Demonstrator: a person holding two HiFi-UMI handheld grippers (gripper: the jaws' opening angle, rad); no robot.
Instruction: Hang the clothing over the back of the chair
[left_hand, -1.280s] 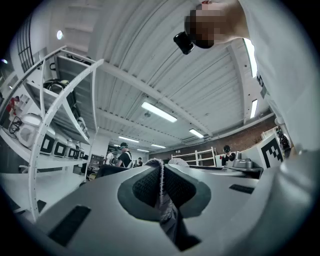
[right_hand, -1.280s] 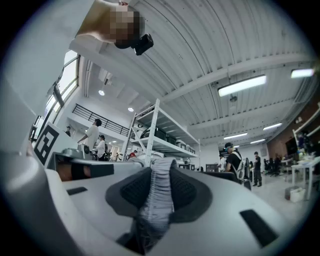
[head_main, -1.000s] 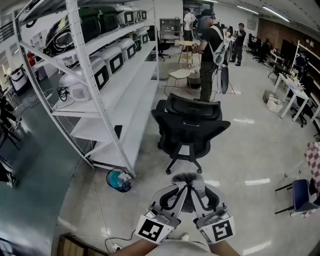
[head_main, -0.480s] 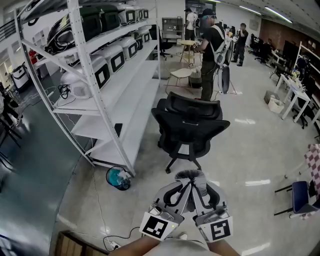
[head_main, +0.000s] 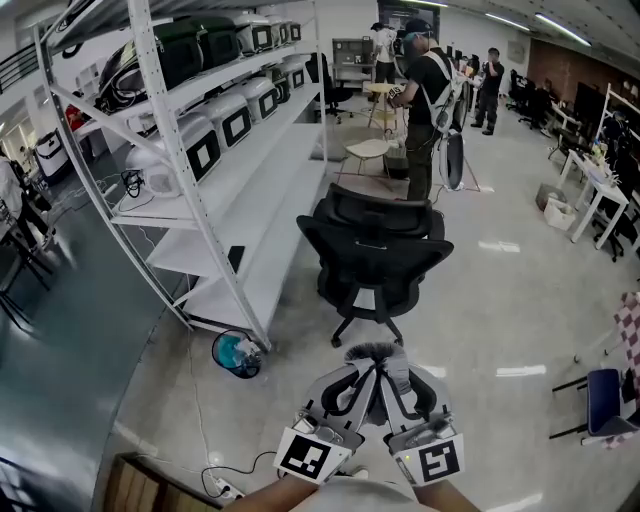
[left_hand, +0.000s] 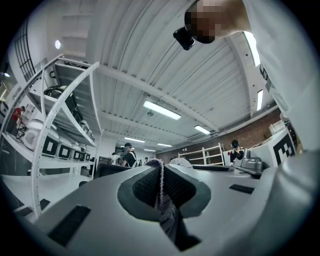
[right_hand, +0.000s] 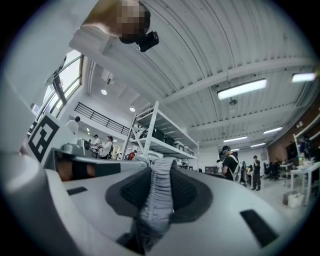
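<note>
Fingers (left_hand: 141, 186) of the left gripper (head_main: 368, 368) are pressed almost together on a thin edge of the clothing (head_main: 373, 352). The fingers (right_hand: 189, 192) of the right gripper (head_main: 396, 366) are closed on a thicker, ribbed grey fold of it, so their pads are kept further apart. The clothing is held between the two grippers, whose tips are brought close together, side by side. In the head view only a small grey tuft of it is seen at the fingertips, and the rest is hidden beneath the grippers. Both grippers are pointed forward and slightly upward.

Straight ahead of the fingers, and well apart from them, a black chair (head_main: 372, 250) is stood on the pale floor (head_main: 480, 300). The clothing is not touched by it. Ahead and to the left of the fingers a tall white rack (head_main: 200, 190) is seen, its shelves loaded with white and dark devices. A teal tub (head_main: 237, 356) is set on the floor at the rack's foot, left of the fingers. Beyond the chair, far ahead of the fingers, a person (head_main: 425, 95) in dark clothes is seen standing.
</note>
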